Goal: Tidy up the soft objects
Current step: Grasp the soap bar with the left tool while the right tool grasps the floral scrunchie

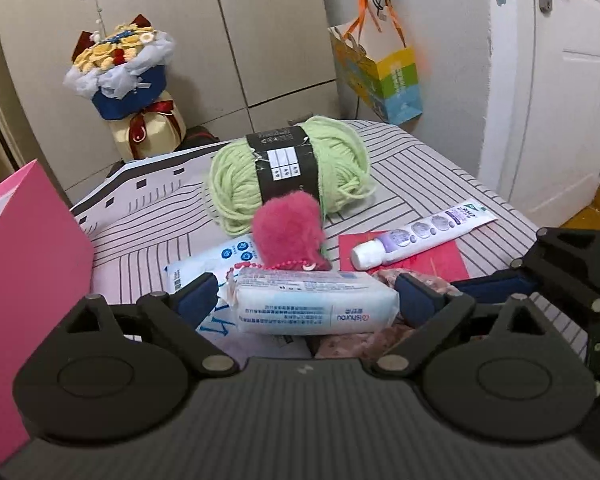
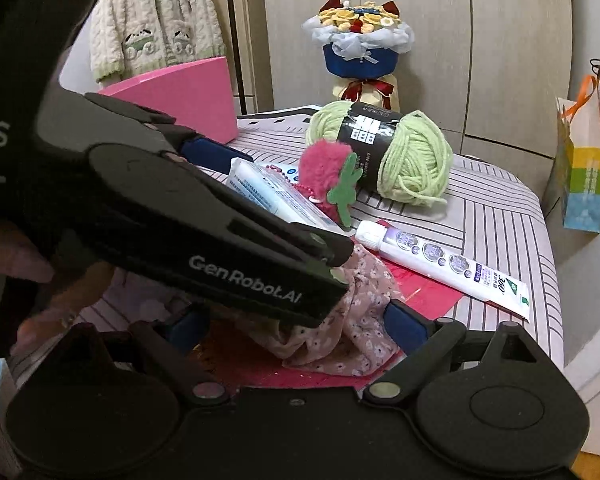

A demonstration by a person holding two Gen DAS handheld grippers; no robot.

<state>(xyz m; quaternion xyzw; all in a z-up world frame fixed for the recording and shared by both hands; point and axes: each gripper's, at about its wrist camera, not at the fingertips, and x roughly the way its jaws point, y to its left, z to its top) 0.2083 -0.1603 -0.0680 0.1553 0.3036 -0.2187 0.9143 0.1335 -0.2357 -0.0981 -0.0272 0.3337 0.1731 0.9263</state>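
A white tissue pack (image 1: 316, 304) lies between the wide-spread fingers of my left gripper (image 1: 306, 300), which is open around it; the pack also shows in the right wrist view (image 2: 276, 196). Behind it sit a pink plush strawberry (image 1: 288, 232) and a green yarn ball (image 1: 288, 168), both also in the right wrist view, strawberry (image 2: 326, 176) and yarn (image 2: 412, 156). My right gripper (image 2: 296, 324) is open around a floral pink cloth (image 2: 352, 320) lying on a red envelope (image 2: 428, 296). The left gripper's body hides the cloth's left part.
A white tube (image 1: 424, 236) lies on the red envelope (image 1: 404, 256) at right. A pink box (image 1: 24, 264) stands at left on the striped table (image 1: 412, 168). A flower bouquet (image 1: 128, 80) and a hanging paper bag (image 1: 384, 76) stand behind.
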